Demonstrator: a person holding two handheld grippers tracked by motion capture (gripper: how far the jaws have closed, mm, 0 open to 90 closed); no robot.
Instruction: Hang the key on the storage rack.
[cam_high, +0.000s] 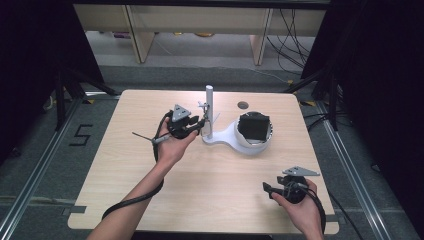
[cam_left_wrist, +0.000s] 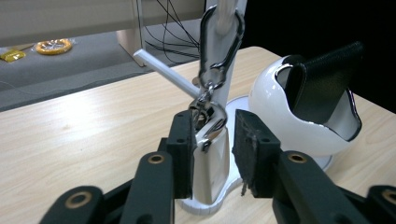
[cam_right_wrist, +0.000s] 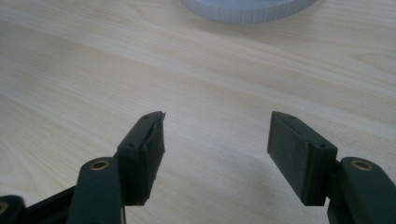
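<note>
Left gripper (cam_left_wrist: 212, 154) at the white stand (cam_high: 210, 120) mid-counter (cam_high: 200, 200). Its fingers (cam_left_wrist: 254, 149) are apart, the metal snap hook (cam_left_wrist: 212, 100) between them; the left pad sits just beside the clip, the right pad is clear. Hook hangs off the stand's post, next to the white bowl (cam_left_wrist: 280, 116) holding a black pad (cam_left_wrist: 327, 79). Right gripper (cam_right_wrist: 217, 156) near the counter's right front, fingers wide apart, nothing between them.

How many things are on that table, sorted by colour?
White: 1, the stand with its post and bowl
Black: 1, the wallet in the bowl
Silver: 1, the metal clasp hanging on the post
Total: 3
</note>
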